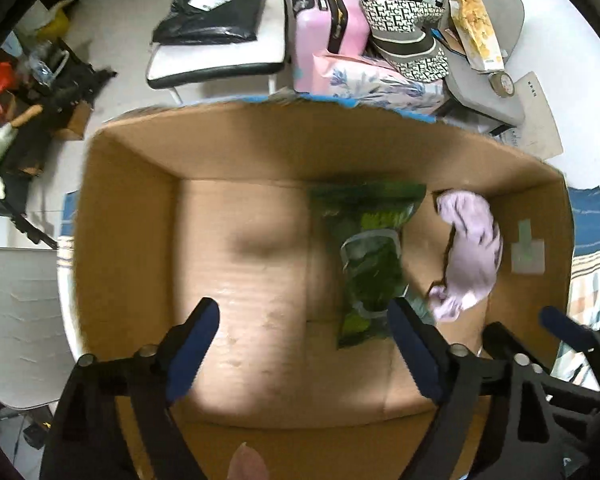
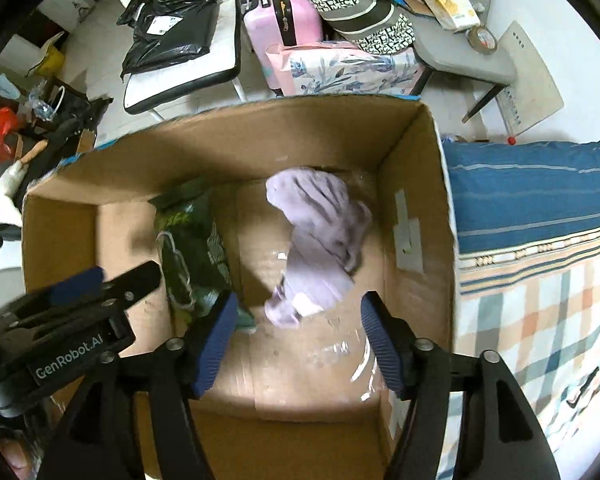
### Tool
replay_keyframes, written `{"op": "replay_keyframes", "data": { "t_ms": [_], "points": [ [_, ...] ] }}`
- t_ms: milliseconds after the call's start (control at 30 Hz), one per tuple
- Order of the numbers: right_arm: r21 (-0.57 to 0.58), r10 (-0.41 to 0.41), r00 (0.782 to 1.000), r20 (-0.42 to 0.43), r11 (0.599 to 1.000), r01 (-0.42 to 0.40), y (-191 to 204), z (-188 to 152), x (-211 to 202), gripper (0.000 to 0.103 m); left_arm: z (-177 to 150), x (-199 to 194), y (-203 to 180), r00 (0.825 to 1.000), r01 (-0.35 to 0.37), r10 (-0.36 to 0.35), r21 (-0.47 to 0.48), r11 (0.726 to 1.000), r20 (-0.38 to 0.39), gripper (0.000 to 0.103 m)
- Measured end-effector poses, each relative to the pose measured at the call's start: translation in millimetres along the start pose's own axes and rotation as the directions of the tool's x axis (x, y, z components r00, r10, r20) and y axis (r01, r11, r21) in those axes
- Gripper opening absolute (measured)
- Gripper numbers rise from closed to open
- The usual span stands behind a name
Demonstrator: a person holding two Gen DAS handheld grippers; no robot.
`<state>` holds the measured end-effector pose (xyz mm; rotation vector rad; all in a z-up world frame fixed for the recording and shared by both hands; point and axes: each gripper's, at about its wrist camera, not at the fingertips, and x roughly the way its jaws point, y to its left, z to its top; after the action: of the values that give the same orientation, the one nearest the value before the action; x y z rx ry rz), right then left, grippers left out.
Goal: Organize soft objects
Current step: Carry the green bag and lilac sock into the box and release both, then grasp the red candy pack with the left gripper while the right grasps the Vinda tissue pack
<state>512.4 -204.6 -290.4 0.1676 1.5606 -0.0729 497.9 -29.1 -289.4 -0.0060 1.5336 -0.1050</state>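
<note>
An open cardboard box (image 1: 128, 216) (image 2: 60, 232) fills both views. Inside it lie a green plastic packet (image 1: 368, 256) (image 2: 192, 248) and a crumpled lilac cloth (image 1: 468, 244) (image 2: 320, 240), the cloth to the packet's right. My left gripper (image 1: 304, 324) is open and empty above the box floor, left of the packet. My right gripper (image 2: 296, 316) is open and empty just above the near end of the lilac cloth. The right gripper also shows at the left wrist view's right edge (image 1: 516, 332).
A blue striped and checked bedcover (image 2: 540, 240) lies right of the box. Behind the box stand a white chair with a black bag (image 1: 216, 20), a pink suitcase (image 1: 328, 20), a floral pillow (image 2: 348, 68) and a grey chair with clutter (image 1: 480, 40). Clutter lies on the floor at left.
</note>
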Motion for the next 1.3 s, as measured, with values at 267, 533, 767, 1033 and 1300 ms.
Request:
{"op": "replay_keyframes", "data": {
  "t_ms": [267, 533, 767, 1033, 1300],
  "points": [
    [-0.022, -0.019, 0.999, 0.033, 1.0, 0.02, 1.6, -50.3, -23.3, 0.103, -45.3, -28.7, 17.7, 0.996, -0.011, 0.012, -0.018, 1.0, 0.085, 0.097],
    [-0.057, -0.046, 0.992, 0.114, 0.997, 0.053, 15.7, -104.0, -56.7, 0.103, -81.1, -65.0, 12.1, 0.984, -0.04, 0.04, -0.002, 0.999, 0.174, 0.098],
    [-0.083, -0.015, 0.986, 0.163, 0.996, 0.029, 21.5, -141.2, -90.1, 0.103, -119.6, -112.2, 3.3, 0.965, -0.057, 0.058, -0.009, 0.998, 0.256, 0.098],
    [-0.051, 0.098, 0.983, 0.156, 0.995, -0.091, -4.4, -184.9, -123.5, 0.103, -176.5, -140.0, 4.1, 0.948, -0.093, 0.116, -0.091, 0.991, 0.296, 0.098],
    [0.355, 0.25, 0.967, 0.046, 0.901, -0.249, -102.3, -234.7, -44.6, 0.103, -236.9, -57.8, 35.5, 0.994, -0.052, 0.075, -0.271, 0.961, 0.074, 0.098]
  ]
}}
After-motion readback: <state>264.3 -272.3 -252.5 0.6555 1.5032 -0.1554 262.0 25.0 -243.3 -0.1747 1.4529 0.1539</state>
